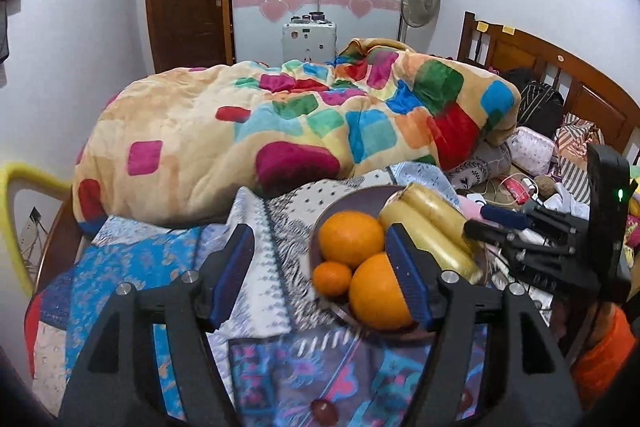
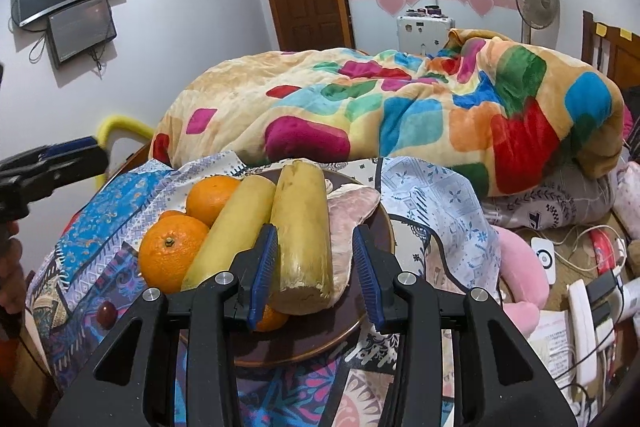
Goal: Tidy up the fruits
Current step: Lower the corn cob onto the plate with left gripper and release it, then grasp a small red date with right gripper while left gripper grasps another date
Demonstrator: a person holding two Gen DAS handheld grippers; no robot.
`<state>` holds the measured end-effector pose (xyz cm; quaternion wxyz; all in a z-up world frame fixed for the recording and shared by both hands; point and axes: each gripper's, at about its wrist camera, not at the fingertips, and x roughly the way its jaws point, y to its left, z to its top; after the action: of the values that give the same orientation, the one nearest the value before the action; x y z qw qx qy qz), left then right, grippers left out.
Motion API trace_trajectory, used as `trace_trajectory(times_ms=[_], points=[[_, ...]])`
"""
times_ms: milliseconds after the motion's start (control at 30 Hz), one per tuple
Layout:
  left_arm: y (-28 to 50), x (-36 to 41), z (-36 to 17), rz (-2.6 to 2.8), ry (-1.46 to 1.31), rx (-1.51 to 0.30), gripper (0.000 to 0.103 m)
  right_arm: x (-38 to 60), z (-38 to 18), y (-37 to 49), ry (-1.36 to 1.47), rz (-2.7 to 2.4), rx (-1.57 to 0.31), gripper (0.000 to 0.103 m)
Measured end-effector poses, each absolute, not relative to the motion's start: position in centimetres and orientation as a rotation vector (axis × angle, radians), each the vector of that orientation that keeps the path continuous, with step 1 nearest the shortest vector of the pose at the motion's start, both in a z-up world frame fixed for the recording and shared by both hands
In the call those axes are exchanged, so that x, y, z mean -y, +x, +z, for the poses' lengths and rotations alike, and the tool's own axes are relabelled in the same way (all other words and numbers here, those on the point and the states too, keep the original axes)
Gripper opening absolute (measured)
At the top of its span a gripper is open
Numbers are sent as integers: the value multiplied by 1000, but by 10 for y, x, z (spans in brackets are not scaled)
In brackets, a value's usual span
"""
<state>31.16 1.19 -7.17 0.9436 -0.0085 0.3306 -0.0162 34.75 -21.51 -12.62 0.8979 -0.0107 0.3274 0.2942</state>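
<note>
One yellow fruit (image 2: 303,235) between right gripper (image 2: 316,273) fingers, unclamped.

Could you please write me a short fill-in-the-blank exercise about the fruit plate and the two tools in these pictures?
1. The oranges and the two yellow wrapped rolls sit on a dark round ____.
2. The right tool has its jaws ____, one on each side of a roll's near end.
3. The small red fruit lies off the plate, on the patterned ____.
4. The left tool holds ____.

Missing words: plate; open; cloth; nothing
</note>
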Motion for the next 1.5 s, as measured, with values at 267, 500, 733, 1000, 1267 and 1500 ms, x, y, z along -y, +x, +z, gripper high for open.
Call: trace_trajectory(times_ms=[267, 500, 733, 1000, 1267, 1500], points=[[261, -28, -87, -22, 15, -690, 68, 223, -104, 302, -22, 597, -631, 36], [222, -38, -107, -44, -10, -729, 69, 214, -105, 250, -47, 624, -609, 40], [195, -31, -129, -81, 2, -771, 69, 192, -136, 222, -102, 661, -660, 40], [195, -16, -150, -133, 17, -829, 67, 177, -171, 215, -162, 682, -744, 37], [216, -5, -161, -173, 33, -870, 45, 183, -174, 219, -124, 684, -748, 18], [236, -4, -164, -153, 43, -881, 40, 177, -174, 217, -149, 673, -721, 19]])
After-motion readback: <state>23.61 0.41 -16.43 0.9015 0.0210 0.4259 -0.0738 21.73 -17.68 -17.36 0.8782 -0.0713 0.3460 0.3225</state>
